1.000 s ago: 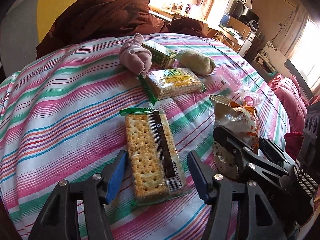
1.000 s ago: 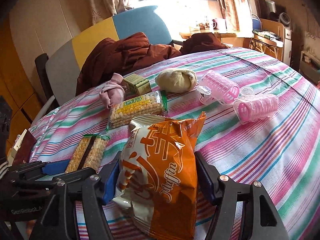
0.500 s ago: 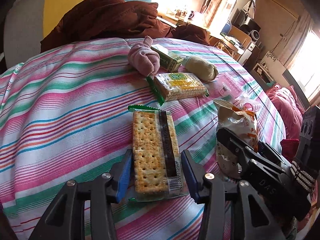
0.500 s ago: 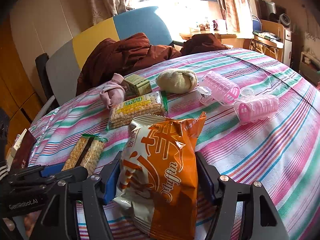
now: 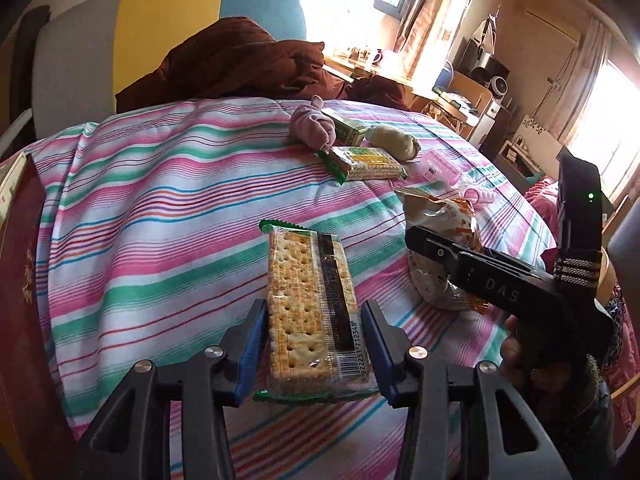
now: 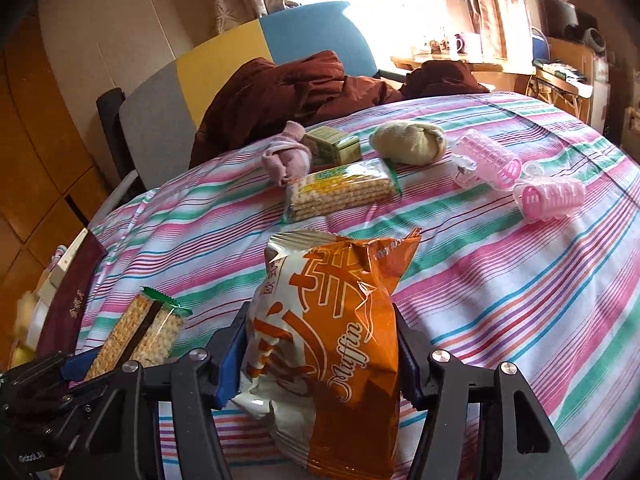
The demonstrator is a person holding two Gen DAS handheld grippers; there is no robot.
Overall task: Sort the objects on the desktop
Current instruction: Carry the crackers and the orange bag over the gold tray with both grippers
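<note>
A clear pack of square crackers (image 5: 308, 304) with a green end lies lengthwise between the blue pads of my left gripper (image 5: 314, 344), which is shut on its sides. The right wrist view shows that pack (image 6: 140, 336) low on the left, in the left gripper (image 6: 76, 364). My right gripper (image 6: 318, 356) is shut on an orange and white muffin bag (image 6: 332, 320) that stands up between its pads. From the left wrist view the bag (image 5: 440, 232) and the right gripper (image 5: 424, 240) sit just right of the crackers. Everything rests on a striped bedspread (image 5: 160, 200).
Farther back lie a second cracker pack (image 6: 340, 192), a rolled pink sock (image 6: 286, 158), a green box (image 6: 334, 144), a rolled beige sock (image 6: 408, 142) and two pink hair rollers (image 6: 490, 156). A brown blanket (image 5: 240, 64) is heaped at the far edge. A dark red book (image 6: 72, 300) lies left.
My left gripper's fingers have come in from wide apart onto the sides of the cracker pack. The right gripper has kept its hold on the muffin bag.
</note>
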